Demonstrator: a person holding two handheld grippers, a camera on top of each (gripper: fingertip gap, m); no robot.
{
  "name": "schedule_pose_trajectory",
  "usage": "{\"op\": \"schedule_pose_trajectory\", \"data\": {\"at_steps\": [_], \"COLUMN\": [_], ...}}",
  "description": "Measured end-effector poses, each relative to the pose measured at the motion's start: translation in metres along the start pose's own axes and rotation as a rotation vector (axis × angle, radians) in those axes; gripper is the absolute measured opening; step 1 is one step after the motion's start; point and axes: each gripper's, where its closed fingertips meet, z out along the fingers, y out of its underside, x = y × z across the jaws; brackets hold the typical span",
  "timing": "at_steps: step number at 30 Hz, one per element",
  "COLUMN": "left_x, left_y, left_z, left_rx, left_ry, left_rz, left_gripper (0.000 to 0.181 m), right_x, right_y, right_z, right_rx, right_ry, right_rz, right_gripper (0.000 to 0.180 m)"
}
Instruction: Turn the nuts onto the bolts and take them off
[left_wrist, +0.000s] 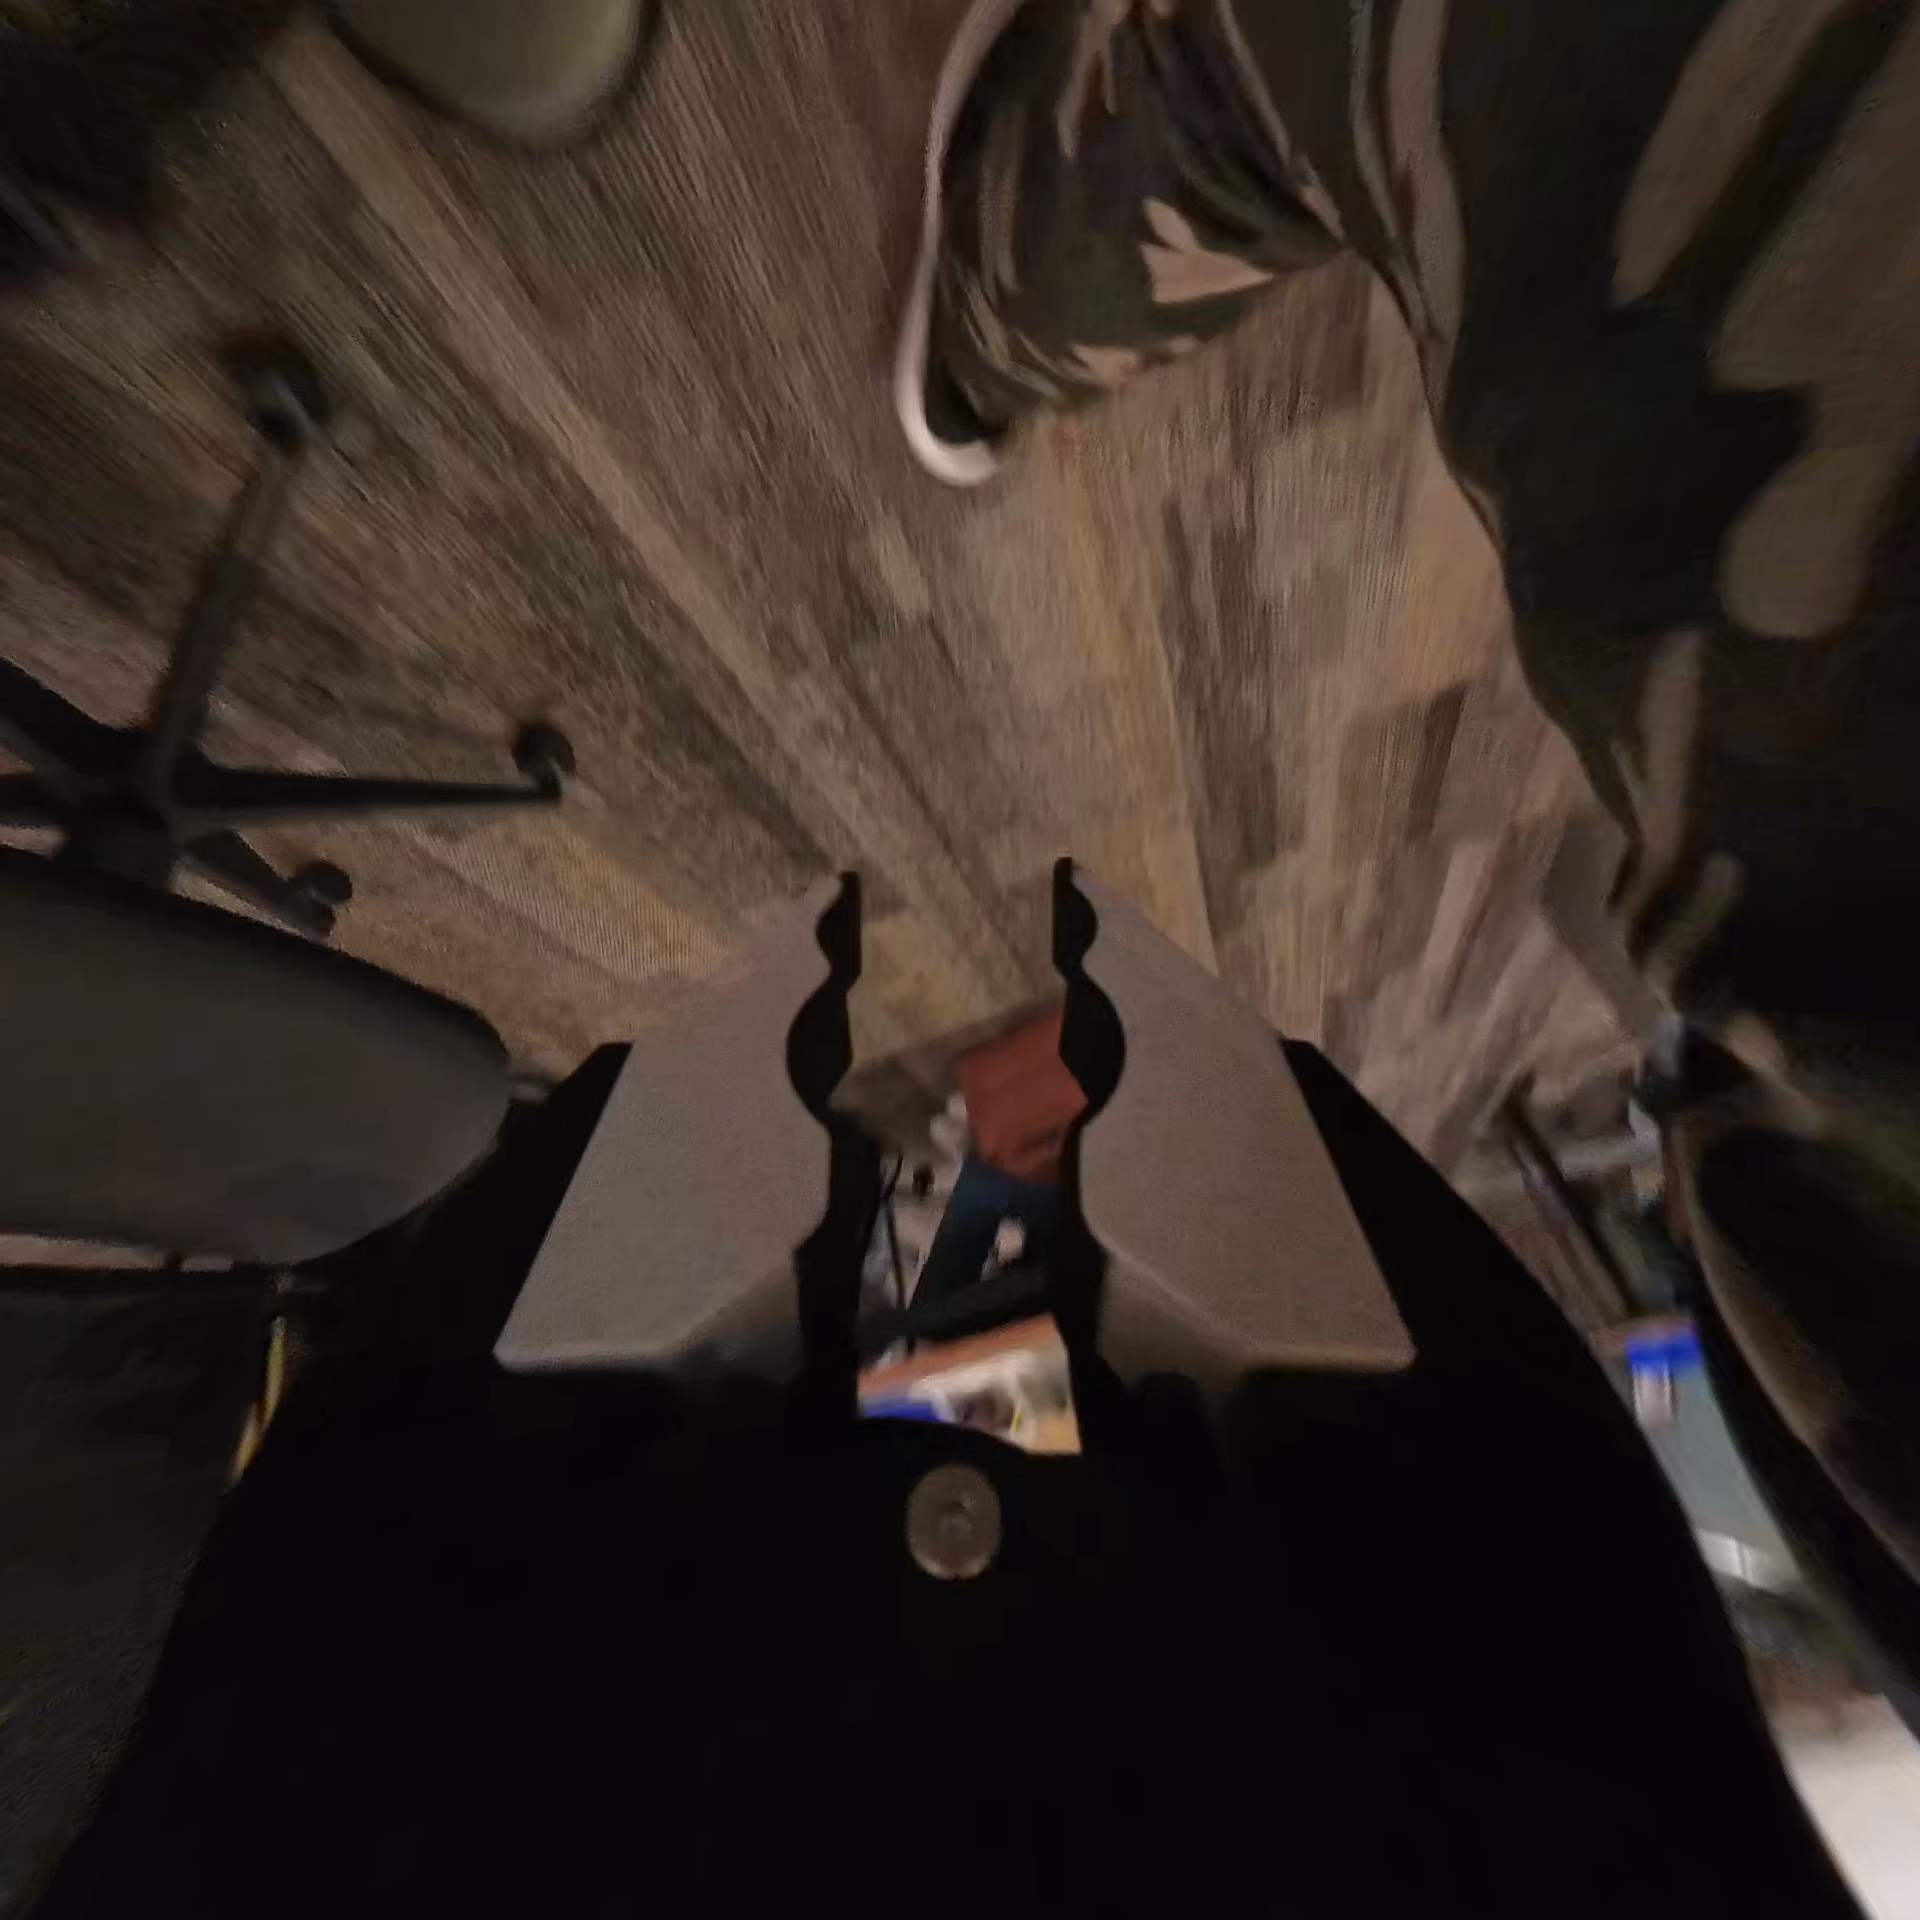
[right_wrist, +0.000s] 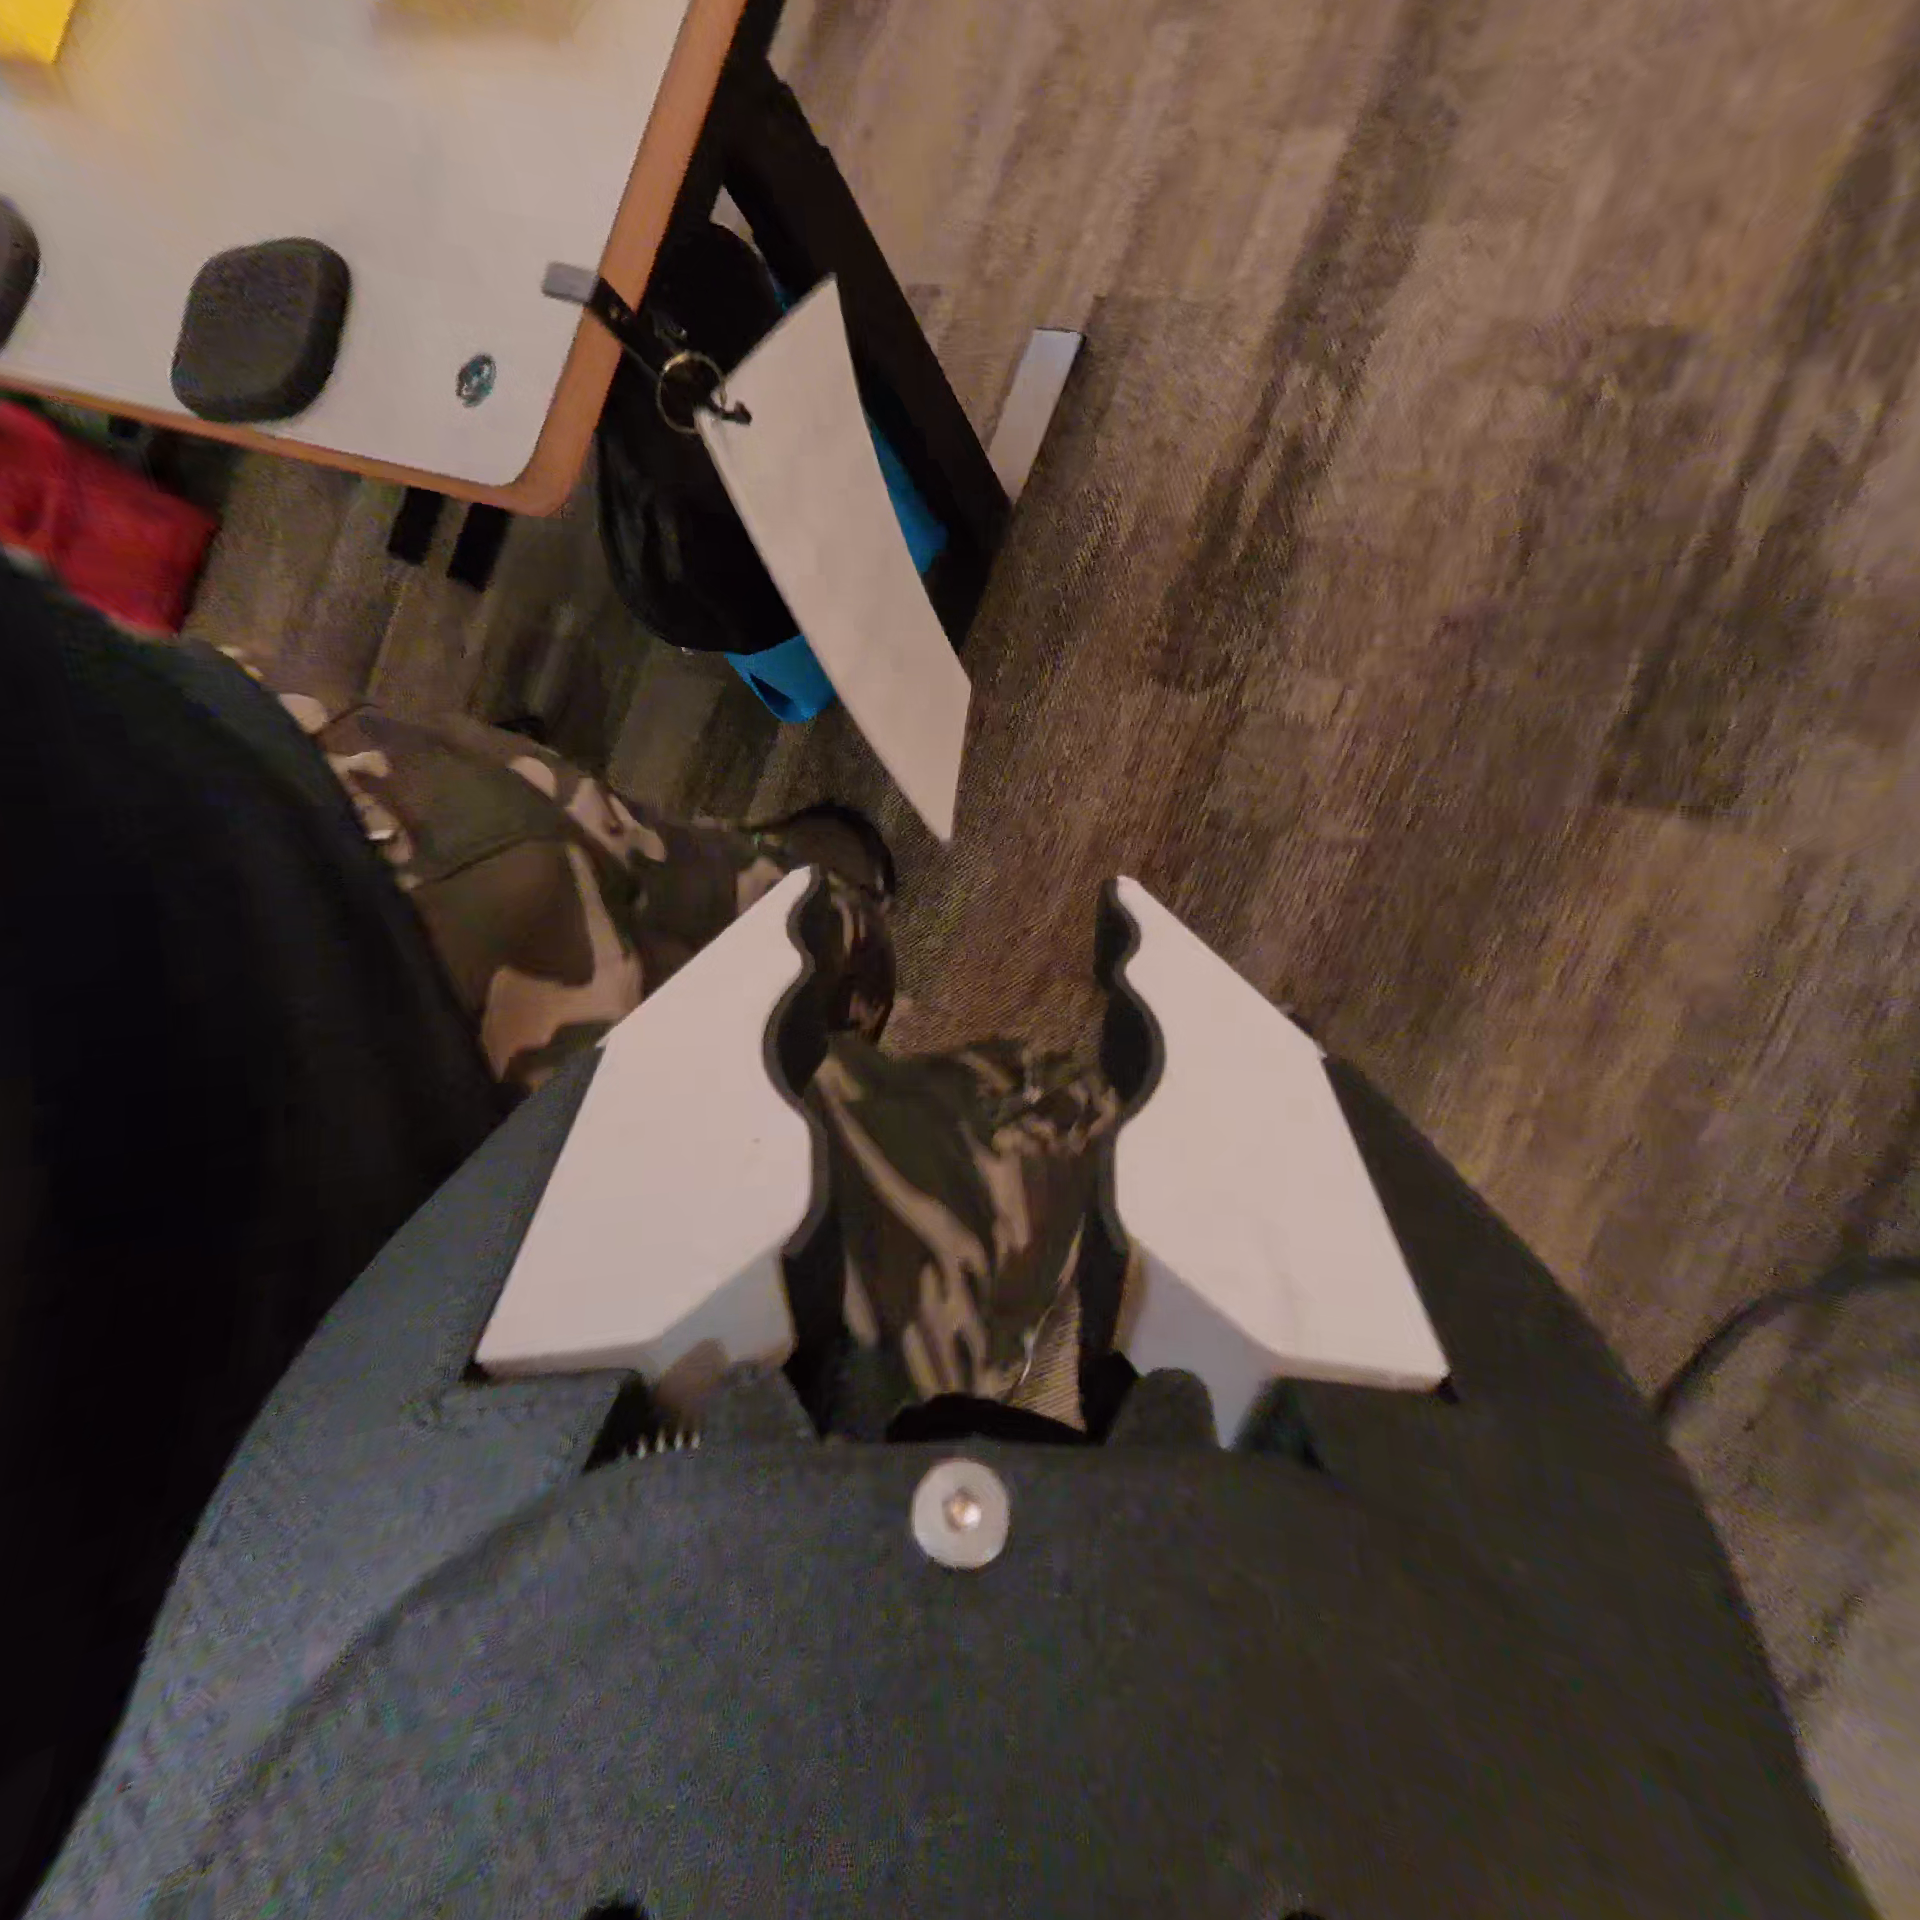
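Observation:
No nut or bolt shows in either view. My left gripper is open and empty, pointing at grey-brown carpet; this view is motion-blurred. My right gripper is open and empty, held over a person's camouflage trouser leg and the carpet. Nothing lies between either gripper's fingers. The corner of a white table with a wooden edge is at the upper left of the right wrist view.
A dark foam pad lies on the table. A white card on a key ring hangs off the corner beside a black bag. A shoe, camouflage leg and chair base with casters stand on the carpet.

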Motion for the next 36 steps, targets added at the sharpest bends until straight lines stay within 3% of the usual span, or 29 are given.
{"op": "schedule_pose_trajectory", "data": {"at_steps": [6, 11, 15, 18, 22, 26, 29, 32, 36], "left_x": [0.004, -0.021, -0.074, -0.124, -0.194, -0.276, -0.324, -0.360, -0.382], "left_y": [-0.195, -0.383, -0.539, -0.650, -0.762, -0.840, -0.882, -0.903, -0.907], "left_z": [-0.171, -0.302, -0.356, -0.387, -0.426, -0.451, -0.446, -0.425, -0.430], "left_rx": [0.486, 0.836, 1.042, 1.167, 1.303, 1.389, 1.390, 1.364, 1.352], "left_ry": [-0.204, -0.243, -0.247, -0.232, -0.285, -0.364, -0.408, -0.455, -0.525], "left_rz": [-0.045, -0.016, 0.018, 0.050, 0.096, 0.003, -0.049, -0.128, -0.209], "left_gripper": [0.032, 0.042, 0.044, 0.042, 0.037, 0.039, 0.035, 0.035, 0.036], "right_x": [0.080, 0.107, 0.131, 0.149, 0.180, 0.230, 0.277, 0.331, 0.413], "right_y": [-0.164, -0.262, -0.332, -0.386, -0.458, -0.511, -0.549, -0.584, -0.613], "right_z": [0.070, 0.162, 0.242, 0.310, 0.423, 0.568, 0.691, 0.821, 0.986], "right_rx": [-0.047, -0.123, -0.157, -0.198, -0.224, -0.276, -0.282, -0.267, -0.259], "right_ry": [-0.156, -0.244, -0.232, -0.234, -0.270, -0.275, -0.264, -0.238, -0.161], "right_rz": [-0.280, -0.383, -0.344, -0.326, -0.322, -0.315, -0.313, -0.268, -0.161], "right_gripper": [0.049, 0.061, 0.072, 0.069, 0.065, 0.070, 0.069, 0.065, 0.067]}}
